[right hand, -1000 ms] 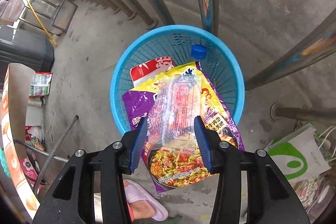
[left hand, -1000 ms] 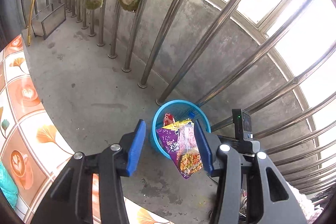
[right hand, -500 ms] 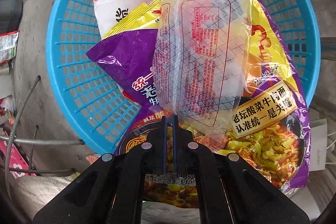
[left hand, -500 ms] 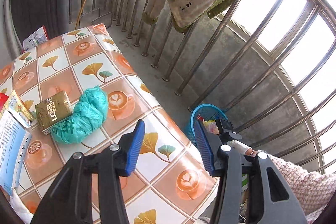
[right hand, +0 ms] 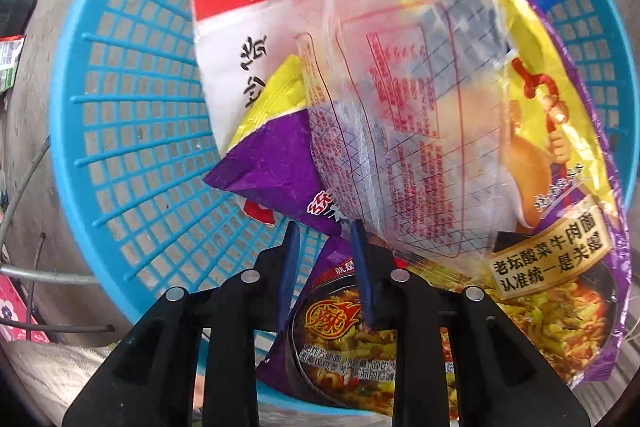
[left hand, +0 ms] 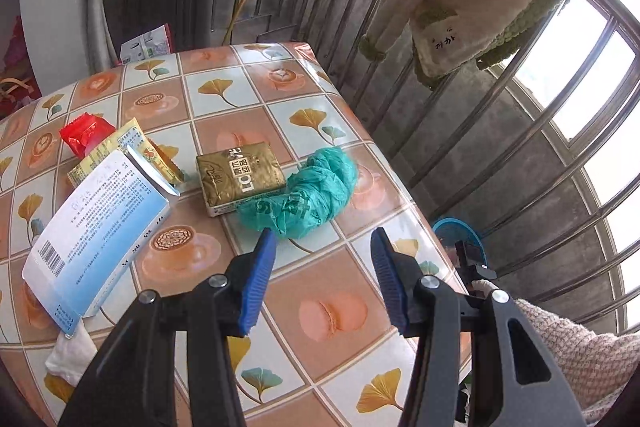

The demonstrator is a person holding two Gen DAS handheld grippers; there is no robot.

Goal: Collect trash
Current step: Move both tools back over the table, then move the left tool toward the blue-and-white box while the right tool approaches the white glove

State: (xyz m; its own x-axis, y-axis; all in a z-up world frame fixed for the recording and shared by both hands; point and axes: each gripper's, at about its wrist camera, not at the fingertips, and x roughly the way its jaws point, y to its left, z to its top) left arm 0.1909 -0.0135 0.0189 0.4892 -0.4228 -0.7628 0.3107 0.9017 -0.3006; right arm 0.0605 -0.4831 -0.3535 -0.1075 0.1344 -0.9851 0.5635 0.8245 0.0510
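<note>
My left gripper (left hand: pixel 323 239) hangs open over the tiled table (left hand: pixel 328 311), empty, just short of a crumpled teal plastic bag (left hand: pixel 304 191). A gold packet (left hand: pixel 240 177), a blue-white box (left hand: pixel 96 227), a yellow packet (left hand: pixel 120 151) and a red wrapper (left hand: pixel 86 135) lie beyond it. My right gripper (right hand: pixel 324 231) points down into the blue basket (right hand: pixel 64 131), and its jaws are opening. The clear plastic bag (right hand: pixel 408 107) lies loose beside the right finger, on a purple noodle wrapper (right hand: pixel 560 267) and a red-white bag (right hand: pixel 248 19). Nothing is pinched.
The blue basket (left hand: pixel 456 231) stands on the concrete floor past the table's right edge, by the steel railing (left hand: pixel 520 147). A knitted sleeve (left hand: pixel 580 347) reaches toward it. A cream garment (left hand: pixel 480 7) hangs on the bars. A white tissue (left hand: pixel 70 351) lies at the table's near left.
My left gripper swung away from the basket to above the table, still open. My right gripper sank into the basket, shut on the wrappers, then parted, and the clear bag dropped free.
</note>
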